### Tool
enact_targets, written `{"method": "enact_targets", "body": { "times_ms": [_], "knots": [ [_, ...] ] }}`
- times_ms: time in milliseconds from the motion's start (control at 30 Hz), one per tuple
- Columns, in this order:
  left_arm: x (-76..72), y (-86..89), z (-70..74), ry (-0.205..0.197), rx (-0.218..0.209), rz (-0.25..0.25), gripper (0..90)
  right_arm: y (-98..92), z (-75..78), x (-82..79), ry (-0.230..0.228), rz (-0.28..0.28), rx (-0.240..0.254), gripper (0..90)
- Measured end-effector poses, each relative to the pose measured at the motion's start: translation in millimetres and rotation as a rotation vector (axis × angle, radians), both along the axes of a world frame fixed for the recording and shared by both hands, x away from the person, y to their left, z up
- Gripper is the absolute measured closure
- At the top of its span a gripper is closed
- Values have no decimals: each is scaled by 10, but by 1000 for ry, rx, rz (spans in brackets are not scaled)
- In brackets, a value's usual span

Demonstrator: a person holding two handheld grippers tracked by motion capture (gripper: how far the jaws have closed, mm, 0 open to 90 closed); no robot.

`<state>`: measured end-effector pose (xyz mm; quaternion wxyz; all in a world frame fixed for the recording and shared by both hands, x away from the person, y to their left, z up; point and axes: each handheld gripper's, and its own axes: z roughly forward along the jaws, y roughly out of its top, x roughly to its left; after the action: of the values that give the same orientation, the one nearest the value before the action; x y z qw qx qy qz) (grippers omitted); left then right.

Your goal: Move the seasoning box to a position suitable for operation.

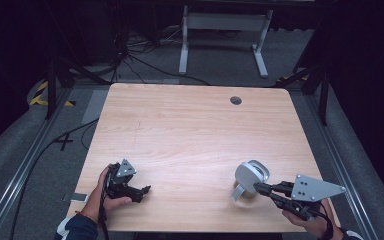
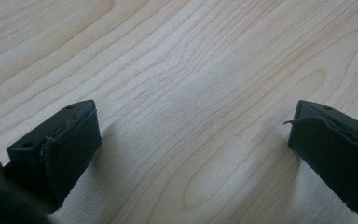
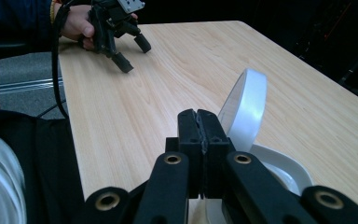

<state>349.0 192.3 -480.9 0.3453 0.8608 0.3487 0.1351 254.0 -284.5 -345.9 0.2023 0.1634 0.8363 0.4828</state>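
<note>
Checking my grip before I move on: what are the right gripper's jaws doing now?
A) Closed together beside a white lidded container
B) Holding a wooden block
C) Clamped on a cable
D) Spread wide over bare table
A: in the right gripper view the right gripper has its jaws pressed together, with the white container and its raised lid just beside them; whether they pinch anything cannot be told.

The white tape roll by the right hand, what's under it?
The white tape roll is tipped up, with its low edge on the wooden table. The right hand-held gripper is at that edge with its jaws together, hiding where roll and table meet.
</note>
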Motion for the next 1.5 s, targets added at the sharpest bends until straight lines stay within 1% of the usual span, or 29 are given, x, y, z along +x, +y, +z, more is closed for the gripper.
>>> {"method": "enact_targets", "body": {
  "times_ms": [67, 200, 267, 300, 400, 433, 467, 500, 600, 633, 667, 700, 733, 833, 933, 1033, 1133, 1200, 1367, 1500],
  "knots": [
    [1, 1, 1, -1, 2, -2, 25, 0, 0, 10, 1, 0, 6, 900],
    [0, 0, 0, 0, 0, 0, 25, -25, -2, 30, 1, -10, 0, 900],
    [0, 0, 0, 0, 1, -1, 25, -42, -13, 44, 7, -19, 0, 900],
    [1, 1, 0, -1, 1, -1, 25, -52, -20, 57, 2, -22, -4, 900],
    [1, 2, 1, -2, 3, -2, 25, -92, -42, 96, 6, -36, -3, 900],
    [2, 2, 2, 0, 2, -2, 25, -103, -47, 101, 13, -43, -6, 900],
    [4, 4, 3, -1, 5, -5, 25, -111, -53, 112, 9, -43, -6, 900],
    [2, 1, 1, 3, 0, -2, 24, -119, -59, 116, 15, -49, -6, 900],
    [0, 0, 0, 5, -1, 1, 24, -145, -83, 151, 11, -62, -15, 900],
    [2, 0, -1, 1, 0, 0, 24, -155, -88, 159, 17, -67, -16, 900],
    [1, 1, 2, 6, 1, -1, 24, -166, -99, 173, 19, -71, -16, 900],
    [0, -4, -7, -3, -7, 5, 23, -177, -109, 190, 19, -72, -18, 900],
    [-2, -5, -6, 2, -7, 5, 24, -183, -113, 194, 27, -81, -16, 900],
    [0, -6, -7, 3, -8, 4, 22, -206, -125, 221, 28, -91, -14, 900],
    [2, -6, -6, 4, -8, 2, 21, -222, -130, 229, 23, -98, -15, 900],
    [2, -6, -6, 4, -8, 2, 21, -238, -131, 234, 18, -115, -30, 900],
    [3, -6, -6, 4, -8, 1, 21, -252, -135, 245, 4, -123, -40, 900],
    [2, -6, -6, 8, -9, 1, 21, -270, -134, 252, -9, -139, -52, 891],
    [1, -7, -7, 8, -9, 2, 21, -378, -120, 281, -26, -175, -42, 869],
    [12, -9, -10, 1, -10, -3, 18, -495, -101, 288, -35, -210, -18, 855]
  ]
}}
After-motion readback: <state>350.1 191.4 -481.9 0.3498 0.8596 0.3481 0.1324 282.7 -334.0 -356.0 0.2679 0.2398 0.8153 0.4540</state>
